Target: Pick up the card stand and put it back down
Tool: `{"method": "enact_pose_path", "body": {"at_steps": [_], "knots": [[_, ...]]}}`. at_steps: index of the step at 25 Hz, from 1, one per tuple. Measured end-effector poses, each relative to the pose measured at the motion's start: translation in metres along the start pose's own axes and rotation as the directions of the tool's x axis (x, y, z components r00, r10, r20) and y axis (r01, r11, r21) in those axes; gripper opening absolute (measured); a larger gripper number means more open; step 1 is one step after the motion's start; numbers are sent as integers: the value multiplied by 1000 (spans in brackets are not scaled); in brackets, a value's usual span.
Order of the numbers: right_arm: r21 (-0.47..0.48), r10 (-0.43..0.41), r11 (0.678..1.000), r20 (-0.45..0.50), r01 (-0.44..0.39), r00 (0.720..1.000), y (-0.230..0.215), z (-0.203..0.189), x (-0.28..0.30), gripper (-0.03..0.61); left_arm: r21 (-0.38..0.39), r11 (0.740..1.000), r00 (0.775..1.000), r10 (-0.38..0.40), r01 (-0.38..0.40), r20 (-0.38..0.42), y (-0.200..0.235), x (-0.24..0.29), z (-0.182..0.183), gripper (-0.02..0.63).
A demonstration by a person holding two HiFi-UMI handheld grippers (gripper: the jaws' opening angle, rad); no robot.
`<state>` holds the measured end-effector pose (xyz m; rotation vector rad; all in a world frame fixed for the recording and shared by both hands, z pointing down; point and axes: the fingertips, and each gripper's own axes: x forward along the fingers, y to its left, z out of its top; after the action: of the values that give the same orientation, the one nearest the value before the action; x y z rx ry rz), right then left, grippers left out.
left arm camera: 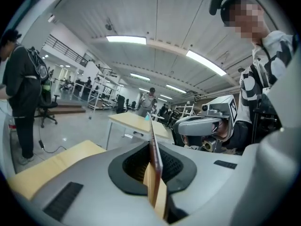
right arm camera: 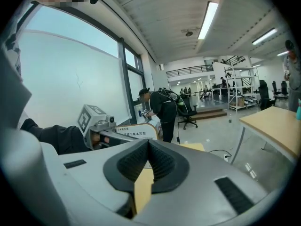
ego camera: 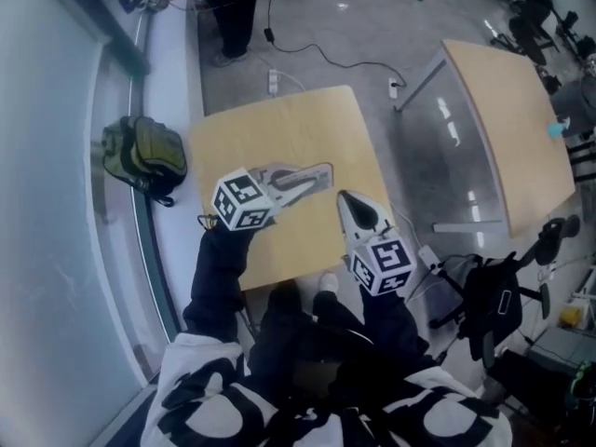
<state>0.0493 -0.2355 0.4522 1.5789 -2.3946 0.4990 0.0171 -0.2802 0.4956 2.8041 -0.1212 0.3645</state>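
Note:
The card stand [ego camera: 279, 169] is a thin pale sheet with print, held over the wooden table [ego camera: 279, 128]. My left gripper [ego camera: 319, 176] is shut on it. In the left gripper view the card stand [left arm camera: 154, 159] stands edge-on, pinched between the dark pads. My right gripper [ego camera: 343, 197] hovers over the table's near right part, a little apart from the stand, its jaws shut with nothing between them. The right gripper view shows its own closed jaws [right arm camera: 148, 147], and beyond them the left gripper [right arm camera: 99, 125] with the printed card stand [right arm camera: 136, 132].
An olive backpack [ego camera: 142, 156] lies on the floor by the window at left. A second table [ego camera: 507, 119] stands at right, and a black chair [ego camera: 494, 296] near my right side. A person [ego camera: 233, 7] stands beyond the table, near a floor power strip [ego camera: 273, 82].

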Motion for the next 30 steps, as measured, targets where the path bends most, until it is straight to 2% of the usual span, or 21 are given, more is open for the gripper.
{"method": "enact_pose_path", "body": {"at_steps": [4, 8, 10, 14, 17, 21, 25, 30], "knots": [[-21, 13, 1000, 72, -11, 997, 2, 32, -15, 15, 74, 988, 991, 137, -137, 5, -16, -21, 32, 18], [-62, 60, 997, 137, -52, 989, 16, 60, -26, 14, 114, 959, 966, 255, -259, 46, -32, -42, 61, 18], [-88, 93, 993, 164, -79, 982, 24, 75, -28, 14, 117, 935, 941, 328, -336, 78, -35, -54, 75, 18], [-143, 145, 983, 206, -117, 968, 39, 97, -36, 15, 93, 875, 875, 459, -475, 156, -50, -83, 92, 18], [-171, 175, 976, 239, -136, 955, 45, 111, -42, 14, 86, 816, 810, 544, -572, 219, -60, -105, 102, 18], [-186, 211, 969, 259, -166, 943, 48, 116, -47, 14, 57, 725, 703, 642, -687, 305, -70, -127, 113, 18], [-193, 217, 966, 251, -171, 943, 52, 109, -47, 14, 44, 638, 612, 713, -768, 342, -79, -134, 112, 18], [-202, 201, 967, 247, -153, 948, 57, 97, -44, 14, -47, 510, 463, 814, -859, 351, -81, -148, 101, 18]]}}
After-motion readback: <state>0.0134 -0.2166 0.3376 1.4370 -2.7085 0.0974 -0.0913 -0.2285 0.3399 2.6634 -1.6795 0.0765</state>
